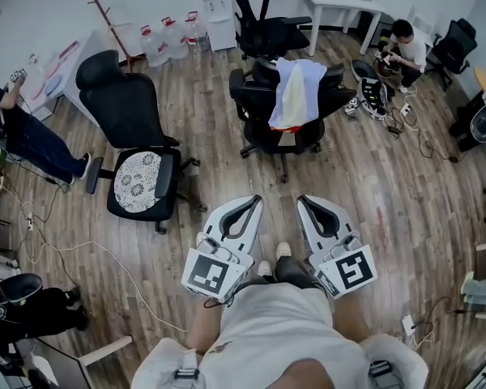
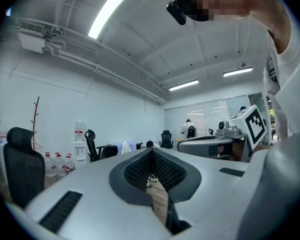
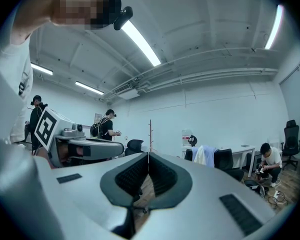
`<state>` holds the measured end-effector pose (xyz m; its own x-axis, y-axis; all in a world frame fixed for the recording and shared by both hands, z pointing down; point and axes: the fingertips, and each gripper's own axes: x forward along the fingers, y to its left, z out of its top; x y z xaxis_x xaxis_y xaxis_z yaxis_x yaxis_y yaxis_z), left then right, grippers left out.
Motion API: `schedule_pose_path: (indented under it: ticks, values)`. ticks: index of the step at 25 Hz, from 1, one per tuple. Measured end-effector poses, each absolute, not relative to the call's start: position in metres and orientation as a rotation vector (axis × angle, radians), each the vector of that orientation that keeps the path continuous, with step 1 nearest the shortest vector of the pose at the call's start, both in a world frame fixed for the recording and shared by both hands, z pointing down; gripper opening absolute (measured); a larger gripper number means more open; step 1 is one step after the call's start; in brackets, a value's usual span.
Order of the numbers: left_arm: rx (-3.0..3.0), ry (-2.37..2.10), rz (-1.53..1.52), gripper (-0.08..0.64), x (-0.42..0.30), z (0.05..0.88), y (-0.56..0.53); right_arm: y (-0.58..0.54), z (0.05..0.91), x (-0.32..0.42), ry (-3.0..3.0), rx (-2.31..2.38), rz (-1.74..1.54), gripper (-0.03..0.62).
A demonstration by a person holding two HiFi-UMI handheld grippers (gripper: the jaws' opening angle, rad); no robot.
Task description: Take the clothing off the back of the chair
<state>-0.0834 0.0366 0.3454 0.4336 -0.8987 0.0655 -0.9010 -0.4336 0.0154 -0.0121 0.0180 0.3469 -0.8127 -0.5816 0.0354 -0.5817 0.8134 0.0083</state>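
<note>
**A:** Where does the clothing sit from our claws?

**B:** Straight ahead of both and well apart from them. The clothing (image 1: 297,93) hangs over the back of the black office chair (image 1: 257,128), a little nearer the line of the right gripper (image 1: 309,200) than that of the left gripper (image 1: 249,200).

**A:** And the claws themselves?

**B:** Both have their jaws pressed together, with nothing between the ribbed dark pads. We hold them level, side by side.

**A:** How do we expect the garment to handle?

**B:** Soft and light, we judge. It drapes in loose folds, pale white and blue with yellow and reddish bands lower down. It looks like thin woven cloth, though at this range we can't be sure of the fabric. It should sag and slide once lifted, and nothing about it seems fragile.

**A:** Where do we take hold?

**B:** At the top fold, where it bends over the upper edge of the back. We'd open the jaws, pinch a bunch of cloth there, and lift until it clears. The chair has a stiff frame with armrests and stands on castors over the wood-plank floor (image 1: 389,185), so a sideways tug might roll it.
</note>
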Motion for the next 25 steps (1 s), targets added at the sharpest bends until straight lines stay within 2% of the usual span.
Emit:
schedule_pose_path:
  ticks: [25]
  values:
    - [2.583, -1.672, 0.096, 0.017, -0.094, 0.352, -0.044, -0.059, 0.357, -0.016, -2.961, 0.946, 0.036, 0.021]
